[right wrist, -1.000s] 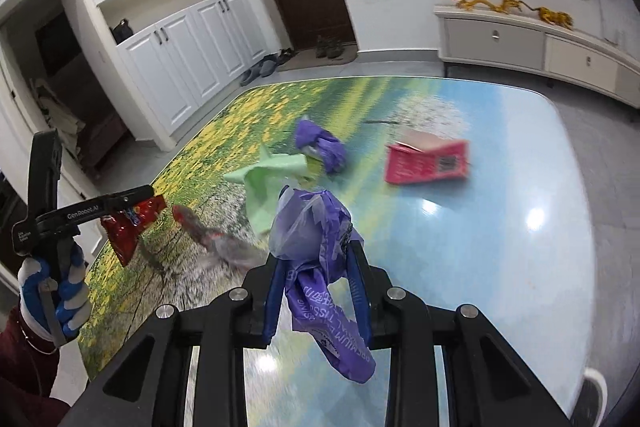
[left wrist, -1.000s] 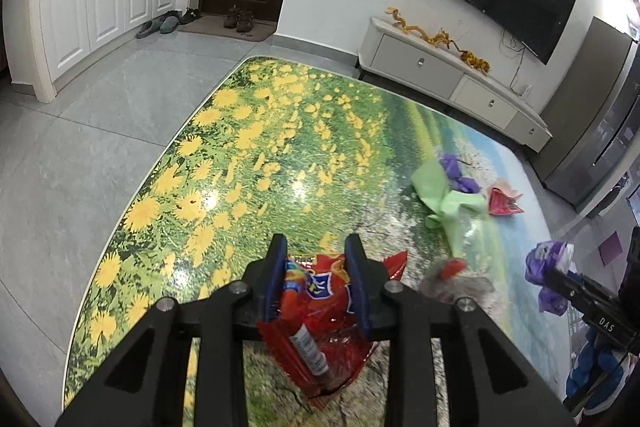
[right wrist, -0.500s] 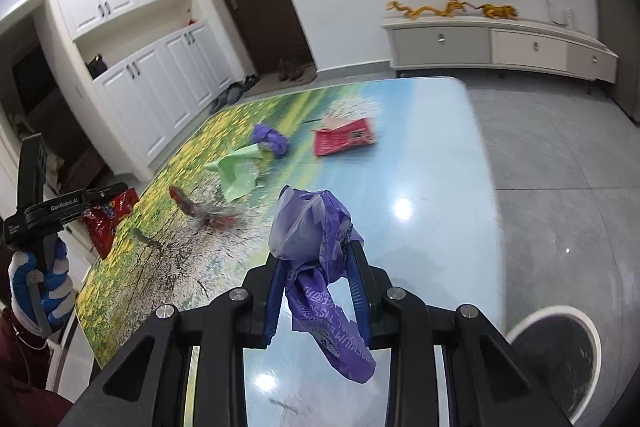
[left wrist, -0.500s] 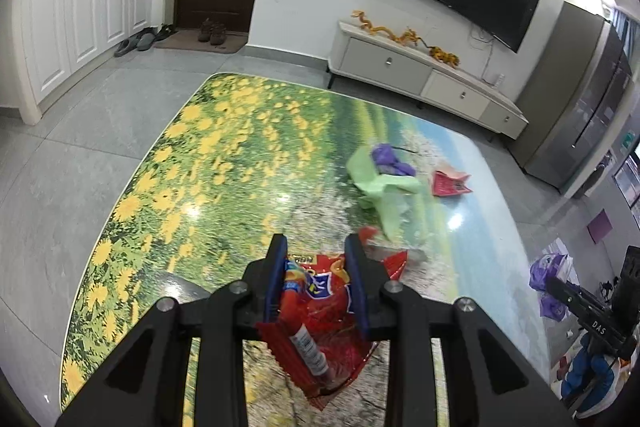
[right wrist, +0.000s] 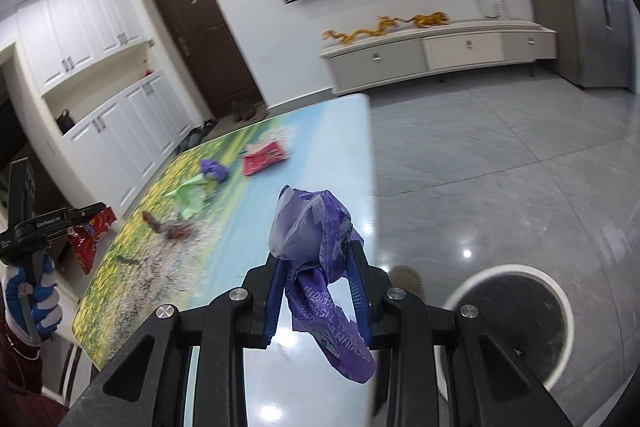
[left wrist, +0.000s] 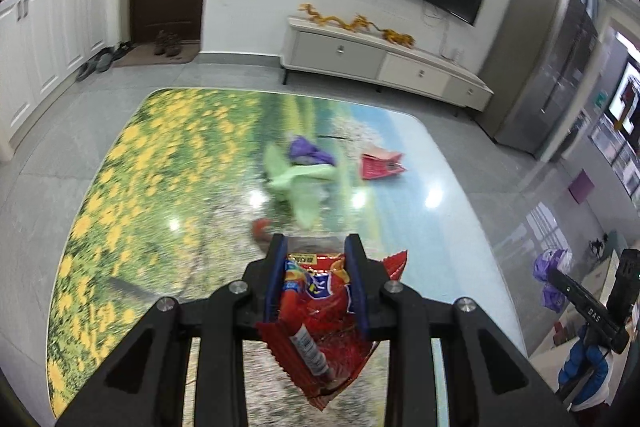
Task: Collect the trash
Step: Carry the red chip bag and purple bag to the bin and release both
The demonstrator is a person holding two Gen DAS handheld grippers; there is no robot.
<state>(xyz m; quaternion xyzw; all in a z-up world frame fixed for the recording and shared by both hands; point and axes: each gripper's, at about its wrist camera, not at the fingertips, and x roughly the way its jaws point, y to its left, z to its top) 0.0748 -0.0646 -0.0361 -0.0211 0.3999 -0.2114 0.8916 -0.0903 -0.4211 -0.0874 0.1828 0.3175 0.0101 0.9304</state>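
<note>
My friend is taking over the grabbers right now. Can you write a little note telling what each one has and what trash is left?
Left gripper: shut on a red snack bag, held above the table.
Right gripper: shut on a purple wrapper, near the table's edge, with the bin on the floor just to the right.
Done: two pieces picked up; neither is in the bin yet.
Left on the table: a green bag, a second purple wrapper, a red box and a crumpled clear wrapper.
Next, probably: drop both pieces in the bin, then fetch the rest.
</note>
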